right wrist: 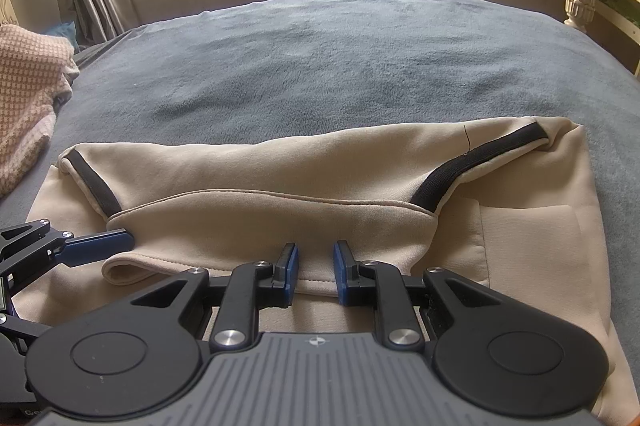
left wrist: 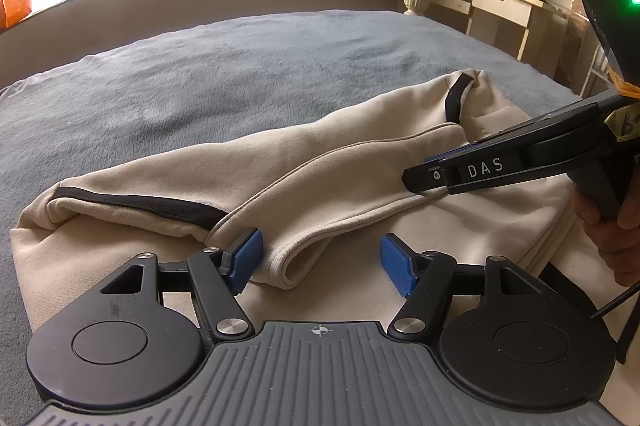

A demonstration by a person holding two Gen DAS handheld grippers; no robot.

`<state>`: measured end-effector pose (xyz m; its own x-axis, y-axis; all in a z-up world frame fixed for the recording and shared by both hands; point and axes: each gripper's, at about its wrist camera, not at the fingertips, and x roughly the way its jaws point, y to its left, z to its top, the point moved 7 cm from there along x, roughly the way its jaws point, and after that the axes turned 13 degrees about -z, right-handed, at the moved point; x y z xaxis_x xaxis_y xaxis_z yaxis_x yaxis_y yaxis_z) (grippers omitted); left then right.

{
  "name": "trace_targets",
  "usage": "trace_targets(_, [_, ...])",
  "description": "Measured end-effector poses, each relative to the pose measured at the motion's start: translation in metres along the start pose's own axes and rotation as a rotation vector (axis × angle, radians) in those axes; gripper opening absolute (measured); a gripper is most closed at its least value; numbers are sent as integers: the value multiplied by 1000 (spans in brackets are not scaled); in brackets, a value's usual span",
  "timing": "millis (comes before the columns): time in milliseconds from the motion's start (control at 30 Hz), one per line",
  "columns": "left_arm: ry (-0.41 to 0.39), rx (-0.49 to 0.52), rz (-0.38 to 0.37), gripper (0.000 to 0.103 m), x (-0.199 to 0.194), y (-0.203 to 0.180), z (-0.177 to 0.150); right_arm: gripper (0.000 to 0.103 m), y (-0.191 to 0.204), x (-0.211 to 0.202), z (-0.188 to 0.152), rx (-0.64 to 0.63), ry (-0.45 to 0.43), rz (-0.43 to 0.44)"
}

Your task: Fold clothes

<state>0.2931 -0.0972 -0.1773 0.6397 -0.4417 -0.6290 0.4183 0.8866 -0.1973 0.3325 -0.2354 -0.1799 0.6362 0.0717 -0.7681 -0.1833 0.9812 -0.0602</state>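
The beige garment (right wrist: 280, 186) lies partly folded on the bed (right wrist: 340, 66), sleeves crossed over its body. The left gripper (left wrist: 320, 262) gapes empty over a cuff at 6 o'clock; the right gripper (right wrist: 316, 274) hovers narrowly parted, gripping nothing. Next, probably, both pinch the near hem and fold toward 12 o'clock.

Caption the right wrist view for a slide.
Right tongs poised over a folded beige garment on a blue-grey bedspread.

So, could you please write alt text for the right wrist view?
A beige garment with black trim, partly folded, lies on a grey-blue bed cover. The right tongs point down at its near hem, blue pads slightly apart, and the left tongs reach in from the left edge.
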Motion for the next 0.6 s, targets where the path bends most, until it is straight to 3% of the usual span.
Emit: trace_targets(600, [7,-8,6,67,1,0,0,20,1,0,-1,7,-4,0])
